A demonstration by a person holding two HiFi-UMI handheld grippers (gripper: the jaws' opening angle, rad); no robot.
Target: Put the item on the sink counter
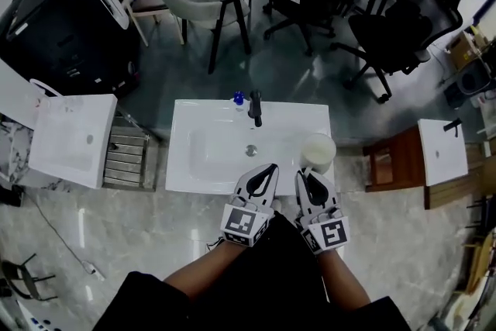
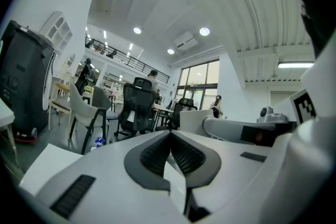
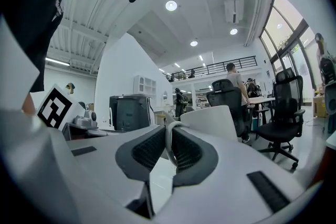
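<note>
- R gripper (image 3: 168, 127): jaws narrow, clamped on cup handle (image 3: 167, 139). Loop stands upright between pads, pads pressing both sides.
- Cup (image 1: 318, 153): white, upright, mouth up, long axis vertical. Sits straight ahead of R gripper tips, handle facing back toward person. Body is beyond jaws, not in them.
- L gripper (image 1: 268, 168): jaws together at tips, nothing between, empty. Just left of R gripper, pointing same way, roughly level.
- Cup vs counter (image 1: 182, 167): over front-right corner, right of basin (image 1: 225, 145), well right of faucet (image 1: 256, 108). Cup overlaps counter's right edge in head view.
- Can't tell if base is touching counter or just above it; no view shows the base.
- Key relation: flat strip right of basin looks narrow and lies about under the cup. Prob needs a small shift toward basin side so base lands fully on the flat, not off the edge or on basin slope.
- R hand does the job; L is nearer basin centre and not needed unless steadying.
- Judgement: carry approx done, set-down + release left.
- Risk: grip via handle is off-centre, so cup may tip on release if base isn't flat.
</note>
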